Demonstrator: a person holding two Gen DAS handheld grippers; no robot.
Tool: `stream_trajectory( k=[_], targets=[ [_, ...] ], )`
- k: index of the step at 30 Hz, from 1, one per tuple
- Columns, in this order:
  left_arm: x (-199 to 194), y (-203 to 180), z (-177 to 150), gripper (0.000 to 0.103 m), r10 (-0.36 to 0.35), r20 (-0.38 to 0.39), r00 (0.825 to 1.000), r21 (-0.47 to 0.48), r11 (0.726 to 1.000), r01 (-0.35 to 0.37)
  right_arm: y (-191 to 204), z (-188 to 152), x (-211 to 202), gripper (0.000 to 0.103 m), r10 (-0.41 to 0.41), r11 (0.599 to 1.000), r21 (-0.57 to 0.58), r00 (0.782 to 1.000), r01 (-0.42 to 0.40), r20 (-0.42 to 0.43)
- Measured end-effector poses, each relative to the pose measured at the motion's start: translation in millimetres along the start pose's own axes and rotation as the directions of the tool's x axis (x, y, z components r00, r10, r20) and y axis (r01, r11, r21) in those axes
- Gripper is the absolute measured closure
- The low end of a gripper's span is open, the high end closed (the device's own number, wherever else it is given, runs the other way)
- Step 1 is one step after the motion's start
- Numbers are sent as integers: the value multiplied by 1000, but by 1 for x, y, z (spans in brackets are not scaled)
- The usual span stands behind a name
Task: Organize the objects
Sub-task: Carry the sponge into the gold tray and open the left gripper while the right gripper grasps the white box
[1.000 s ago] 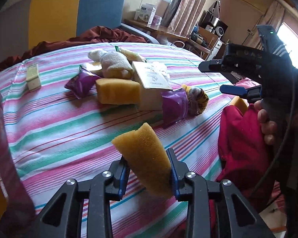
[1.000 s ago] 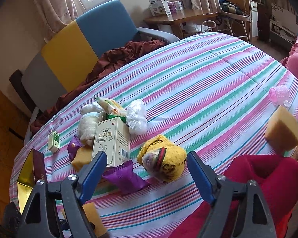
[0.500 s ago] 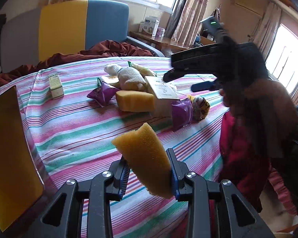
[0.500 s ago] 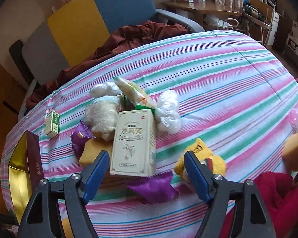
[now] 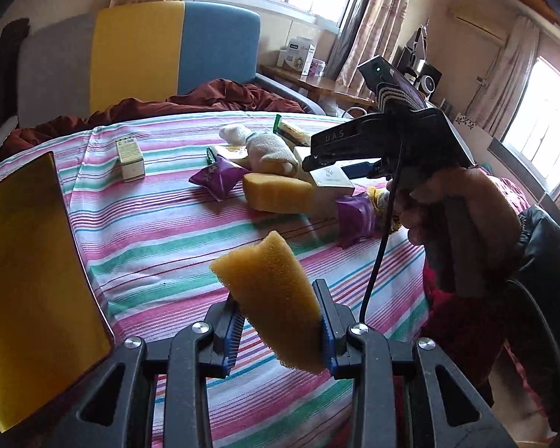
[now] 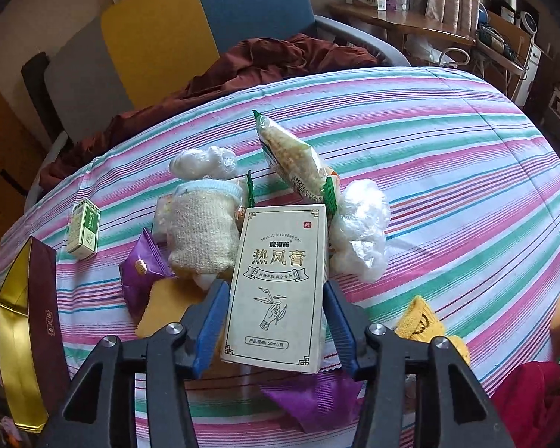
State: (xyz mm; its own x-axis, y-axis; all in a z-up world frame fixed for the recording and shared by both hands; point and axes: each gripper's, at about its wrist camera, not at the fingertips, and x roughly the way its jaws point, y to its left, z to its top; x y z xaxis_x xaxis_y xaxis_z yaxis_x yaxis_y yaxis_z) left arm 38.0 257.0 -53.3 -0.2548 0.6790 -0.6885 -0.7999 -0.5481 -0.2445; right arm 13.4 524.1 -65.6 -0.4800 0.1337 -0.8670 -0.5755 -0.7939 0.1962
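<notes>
- Right now the right gripper [image 6: 276, 321] is closing around the cream box [image 6: 280, 283]; its blue pads flank the box's long sides and look about to touch, though I can't tell whether they press yet.
- The box lies flat at the near edge of the pile on the striped tablecloth [image 6: 448, 171], label up, its lower end between the jaws.
- To do this well, I'd say: finish the squeeze evenly on both long sides and keep the pads square to the cardboard, since a thin carton may buckle.
- Lift straight up first: the knitted sock [image 6: 201, 231] touches the box at nine o'clock, the crumpled plastic bag [image 6: 360, 227] sits against it at three, and the snack packet [image 6: 295, 160] leans in at twelve, so dragging would probably scatter them.
- A purple sachet [image 6: 310, 395] lies partly beneath the near end and may come along.
- The left gripper [image 5: 280, 328] pinches a yellow sponge wedge [image 5: 272, 295] clear of the cloth, with the gold-lined box [image 5: 30, 287] at its nine o'clock.
</notes>
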Motion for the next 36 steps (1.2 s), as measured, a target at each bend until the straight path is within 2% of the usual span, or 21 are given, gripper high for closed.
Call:
stream_trajectory(
  k=[6, 11, 15, 16, 17, 22, 25, 29, 32, 36],
  targets=[
    [2, -3, -2, 68, -3, -8, 1000, 13, 1000, 3, -2, 5, 2, 49, 22, 999, 24, 1000, -21, -17],
    [0, -4, -2, 68, -4, -8, 1000, 12, 1000, 4, 4, 2, 7, 42, 11, 1000, -13, 1000, -11, -29],
    [-1, -2, -2, 68, -6, -2, 1000, 8, 1000, 6, 8, 1, 13, 42, -65, 996, -56, 997, 63, -28],
    [-2, -2, -2, 68, -6, 0, 1000, 7, 1000, 6, 8, 0, 14, 49, -74, 995, -66, 997, 72, -30],
    [-3, -1, -1, 68, -6, 2, 1000, 4, 1000, 6, 10, -1, 15, 51, -106, 991, -81, 994, 103, -28],
    [-19, 9, 6, 68, 1, 40, 999, -29, 1000, 0, 16, -3, 15, 52, -135, 983, -132, 991, 132, -14],
    [-34, 21, 10, 68, 41, 69, 997, -57, 998, -37, 15, -1, 16, 52, -134, 983, -133, 991, 131, -15],
    [-54, 49, 8, 68, 128, 79, 989, -117, 986, -119, 16, -3, 15, 51, -141, 980, -143, 990, 138, -11],
    [-71, 76, 3, 68, 211, 70, 975, -168, 966, -197, 17, -3, 16, 51, -143, 980, -145, 990, 140, -10],
    [-100, 124, -13, 68, 340, 16, 940, -235, 915, -327, 18, -3, 17, 51, -146, 978, -150, 989, 144, -8]
  ],
)
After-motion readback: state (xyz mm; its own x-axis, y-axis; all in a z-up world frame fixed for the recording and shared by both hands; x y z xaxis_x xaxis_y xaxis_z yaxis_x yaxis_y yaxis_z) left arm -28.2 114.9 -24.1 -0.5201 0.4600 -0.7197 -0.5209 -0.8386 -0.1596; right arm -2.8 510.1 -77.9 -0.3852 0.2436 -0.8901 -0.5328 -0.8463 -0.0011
